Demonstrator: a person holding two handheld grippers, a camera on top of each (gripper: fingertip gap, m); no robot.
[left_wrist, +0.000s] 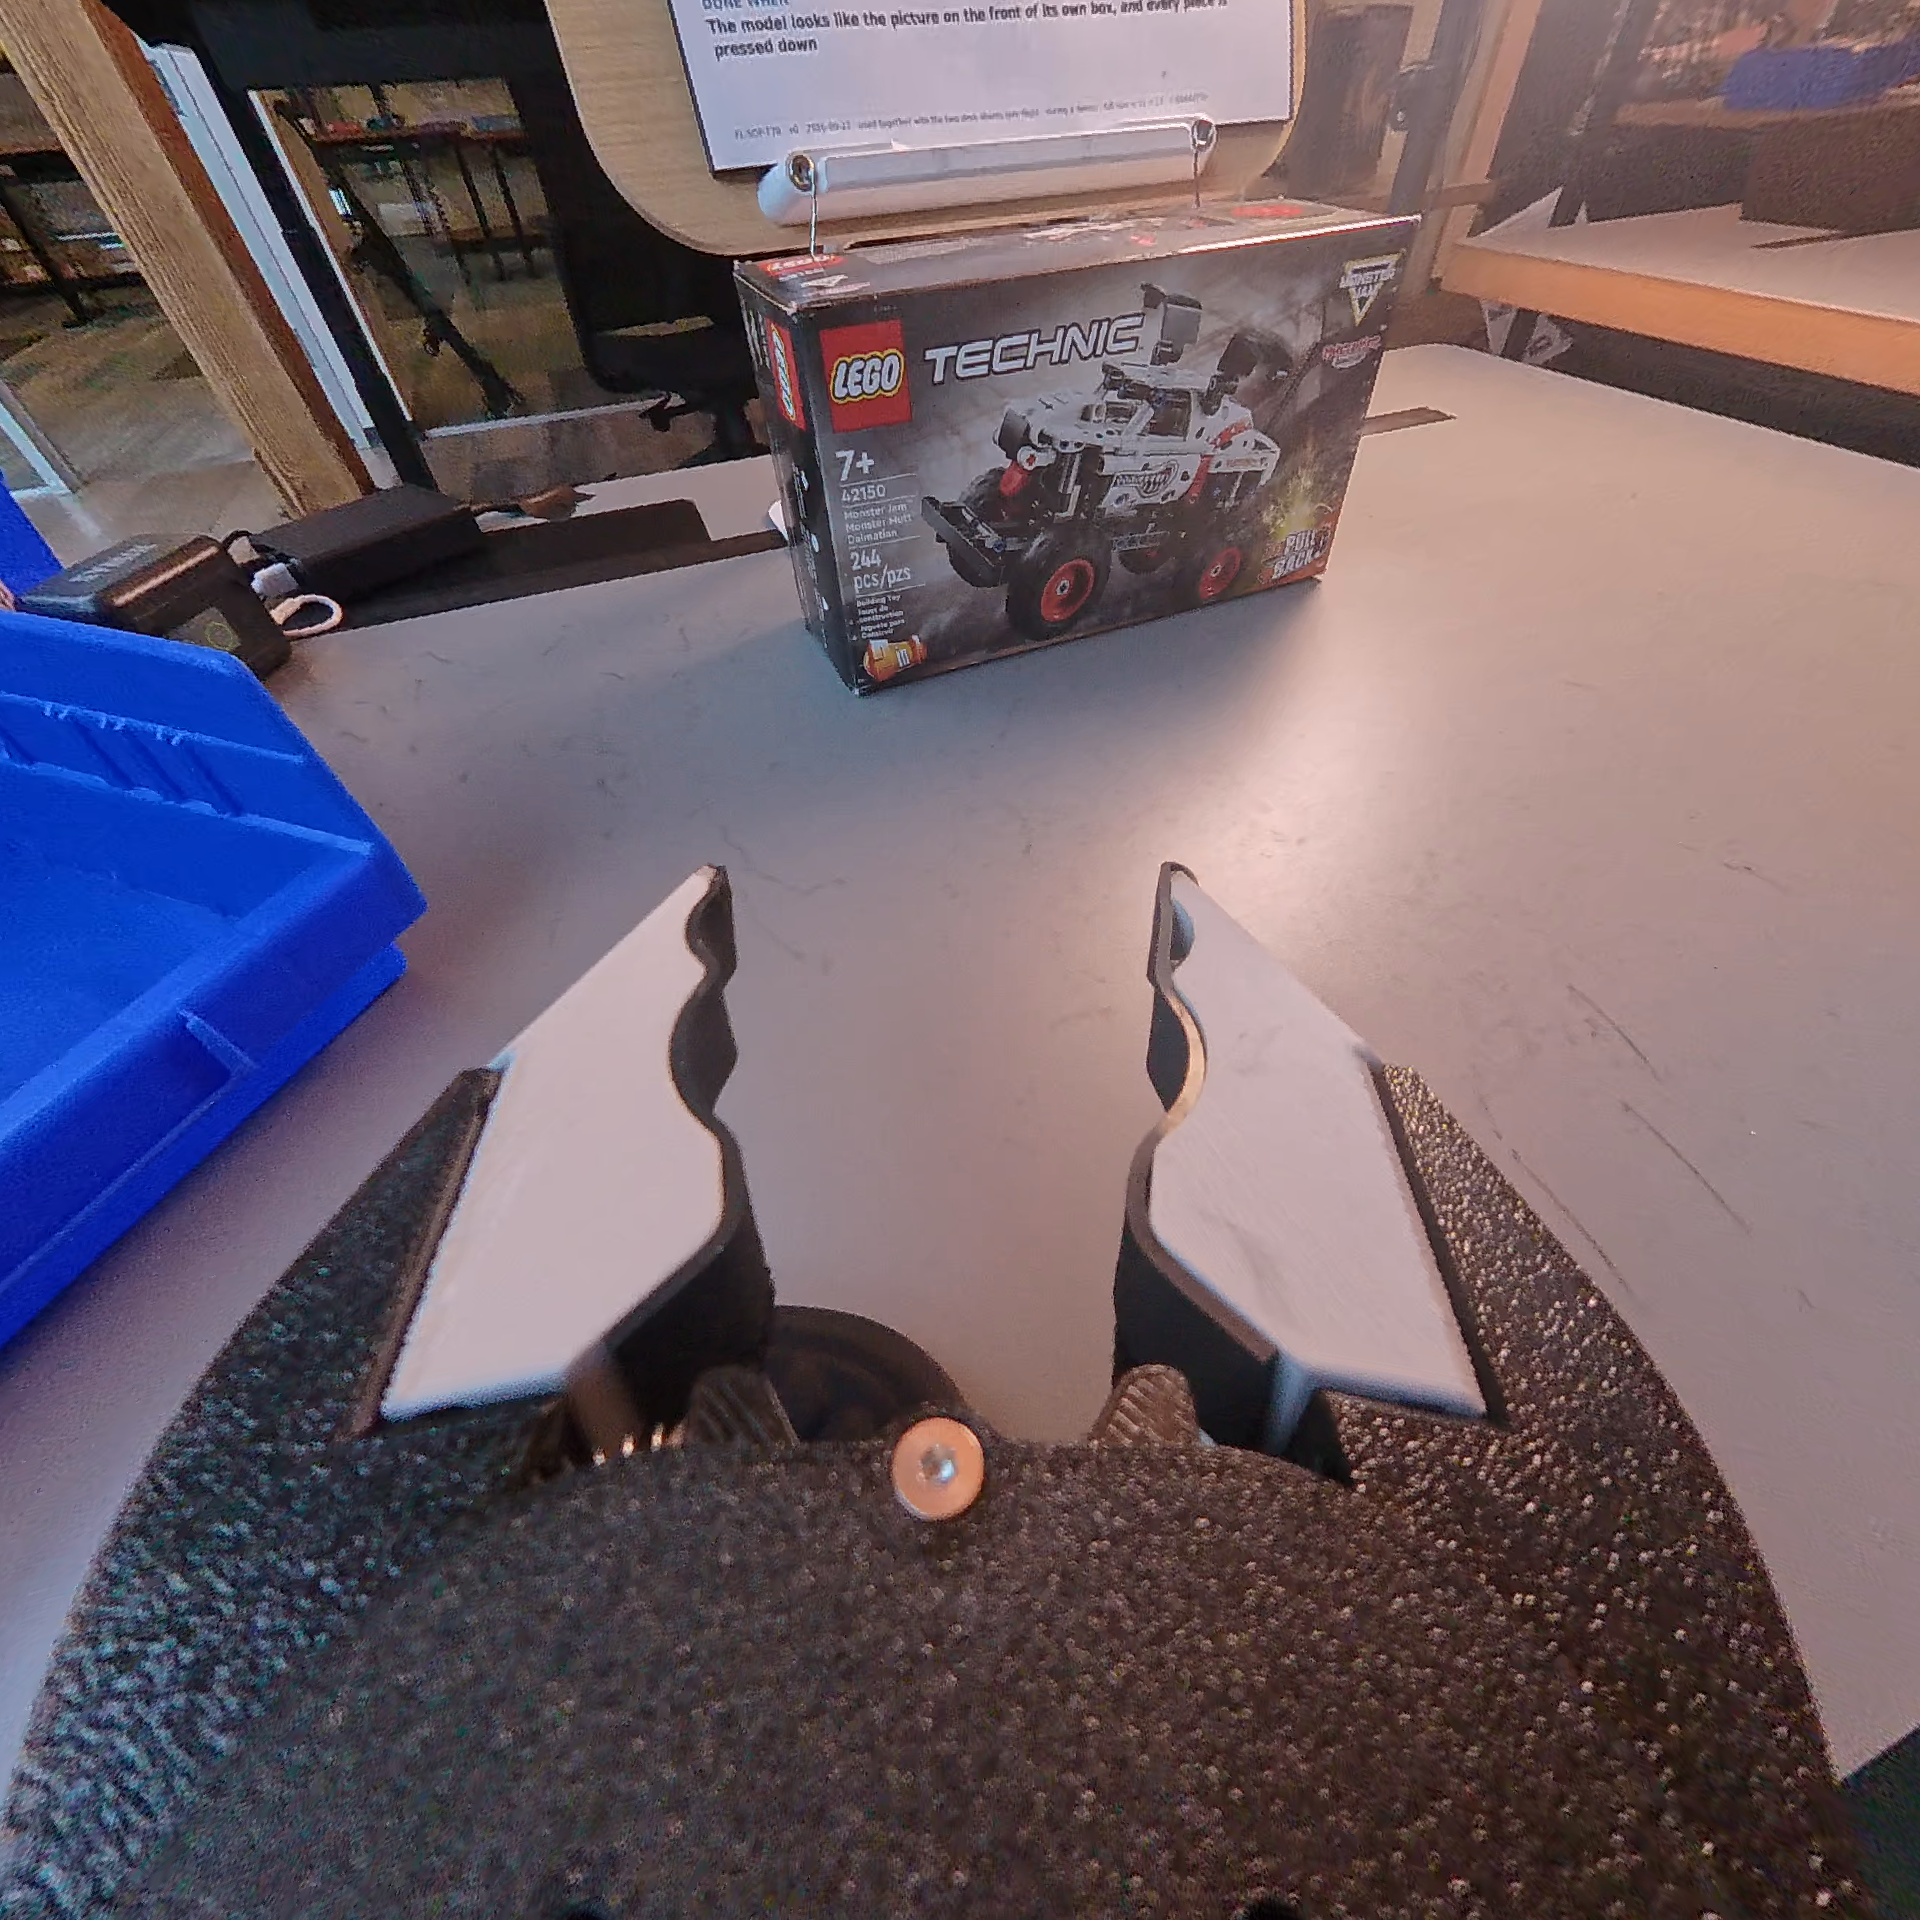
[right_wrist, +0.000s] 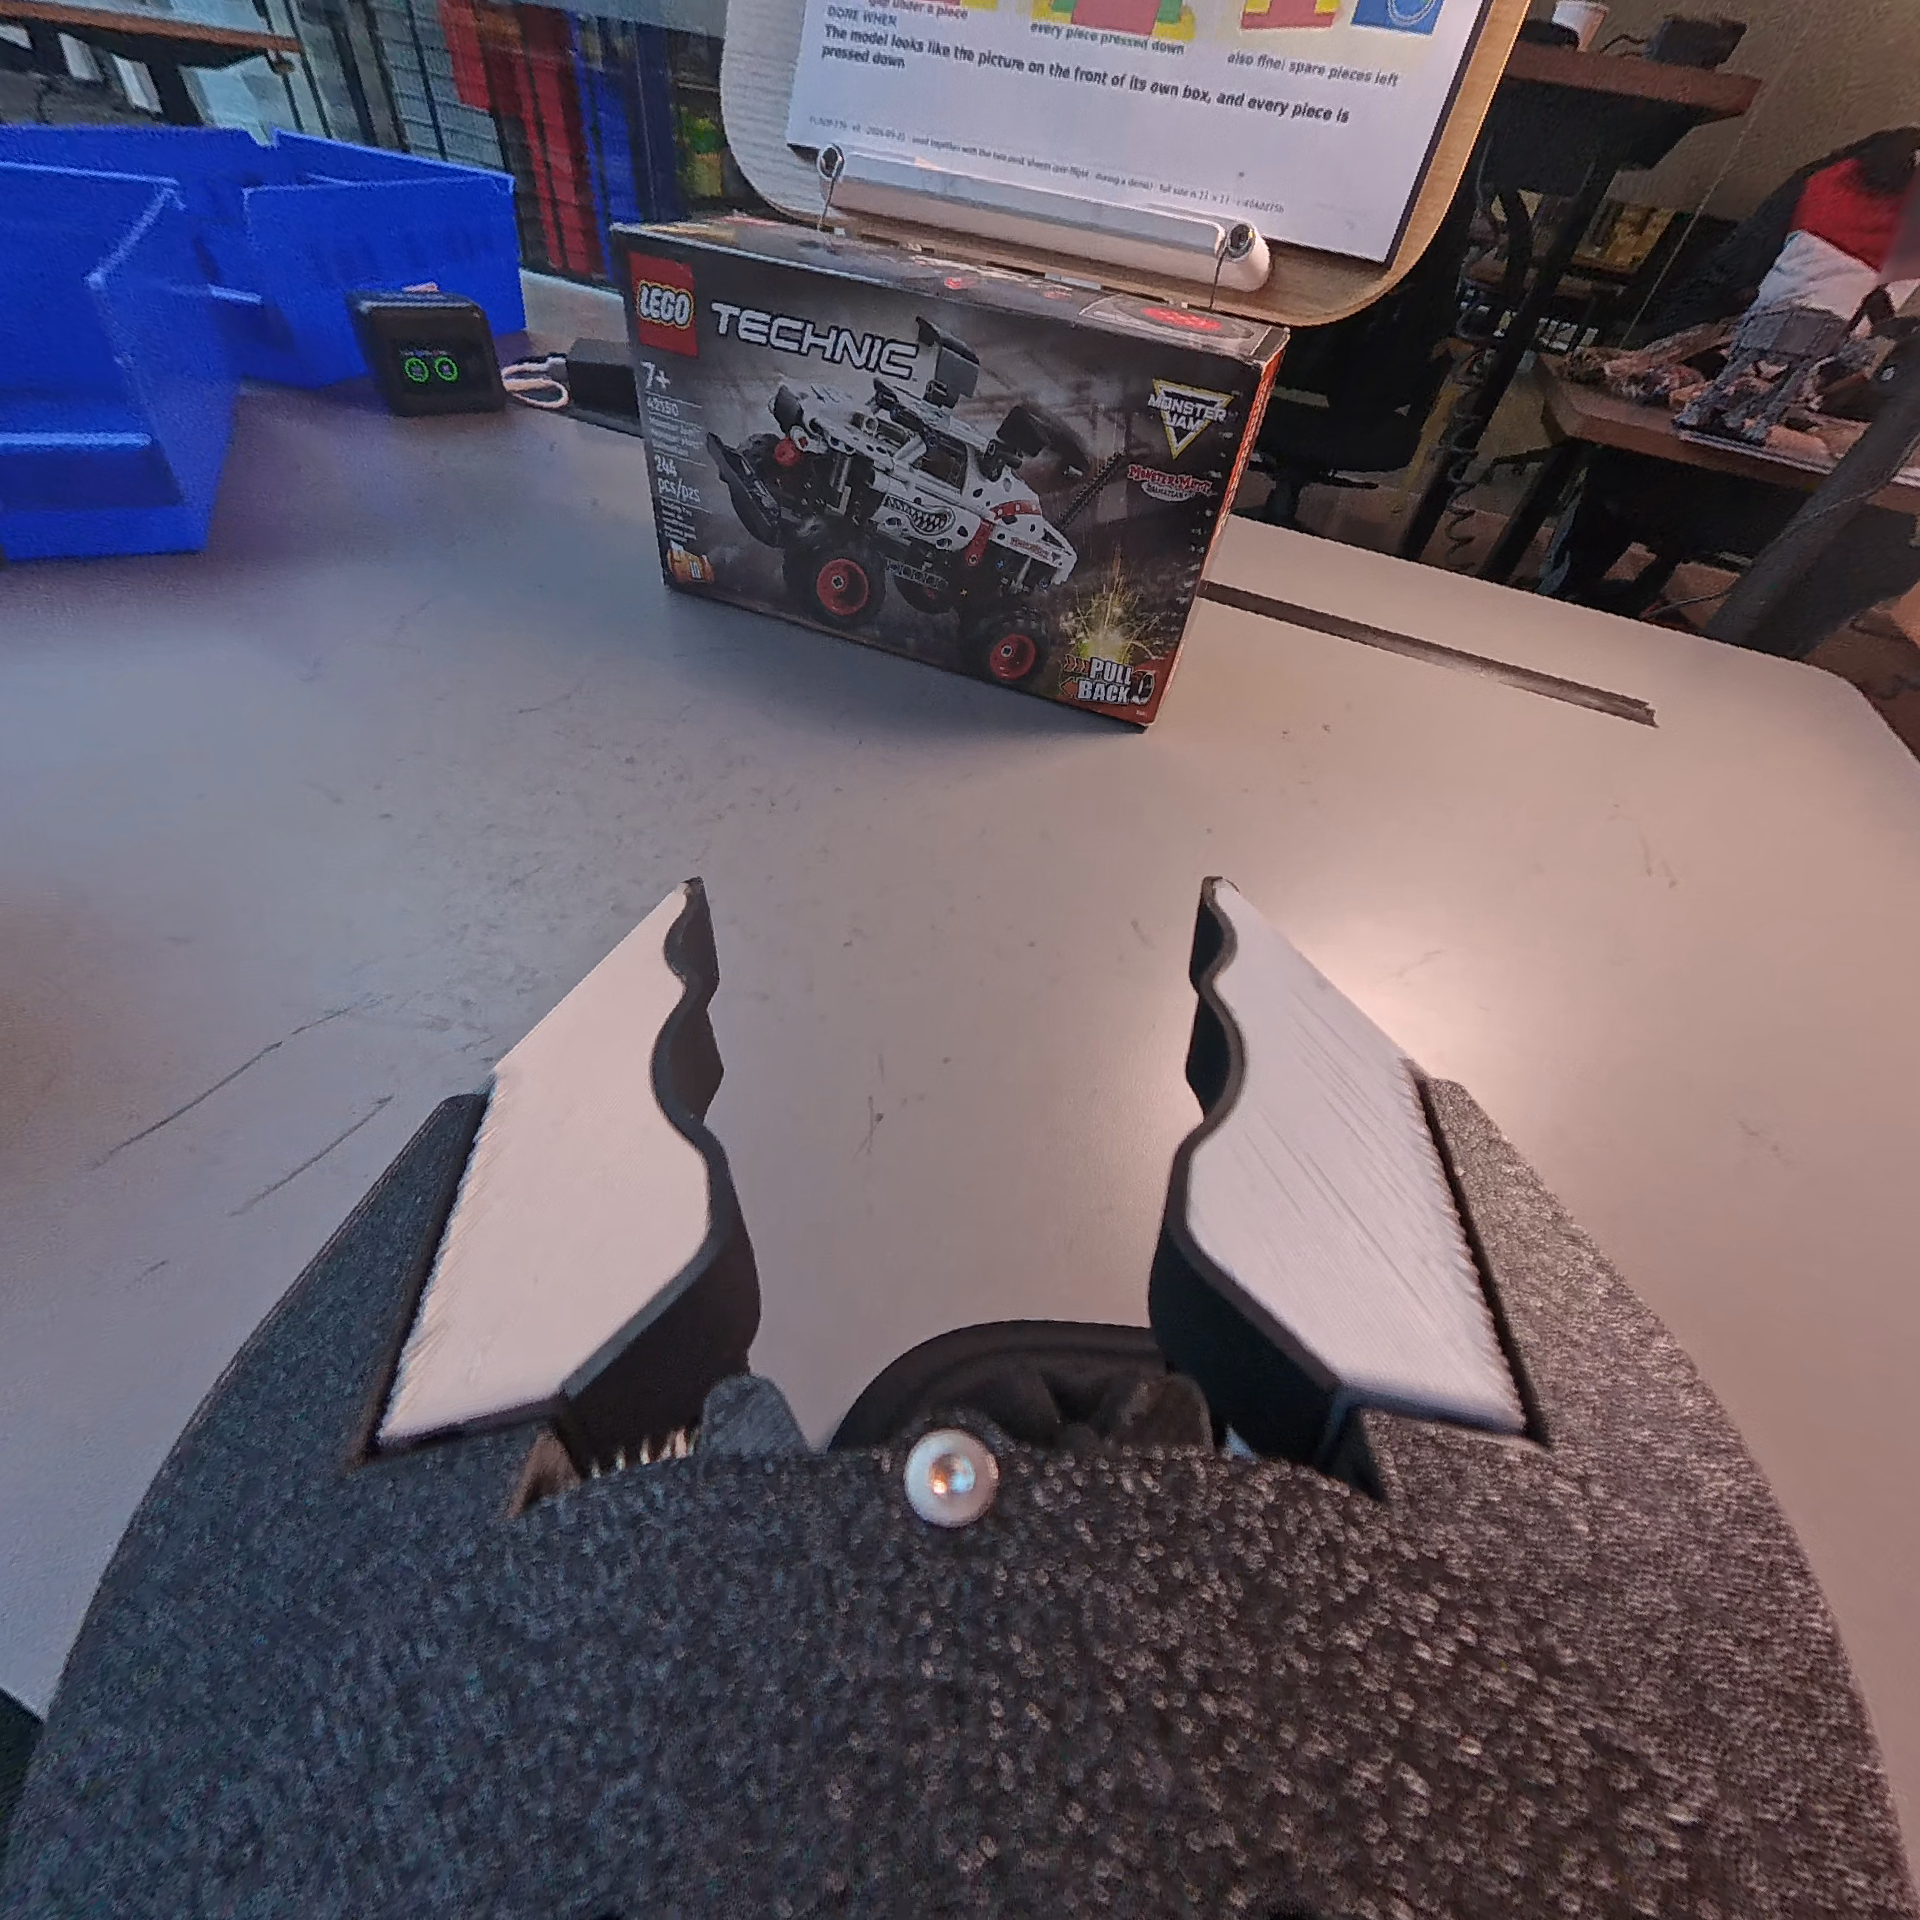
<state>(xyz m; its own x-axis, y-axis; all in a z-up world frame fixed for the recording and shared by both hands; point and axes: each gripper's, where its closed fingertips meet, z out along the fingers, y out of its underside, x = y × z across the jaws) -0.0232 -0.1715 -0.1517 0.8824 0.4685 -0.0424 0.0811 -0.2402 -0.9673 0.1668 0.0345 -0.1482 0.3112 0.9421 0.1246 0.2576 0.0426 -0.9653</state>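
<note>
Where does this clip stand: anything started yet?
Nothing looks started. The toy box stands upright on the table, apparently shut, no pieces out. In hand: nothing; the left gripper and right gripper hover open and empty. The blue bin looks empty.

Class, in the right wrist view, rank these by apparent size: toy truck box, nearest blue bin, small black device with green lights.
1. Toy truck box, largest.
2. Nearest blue bin, partly cut off at the frame edge, so unsure against the box.
3. Small black device, clearly smallest.
</note>
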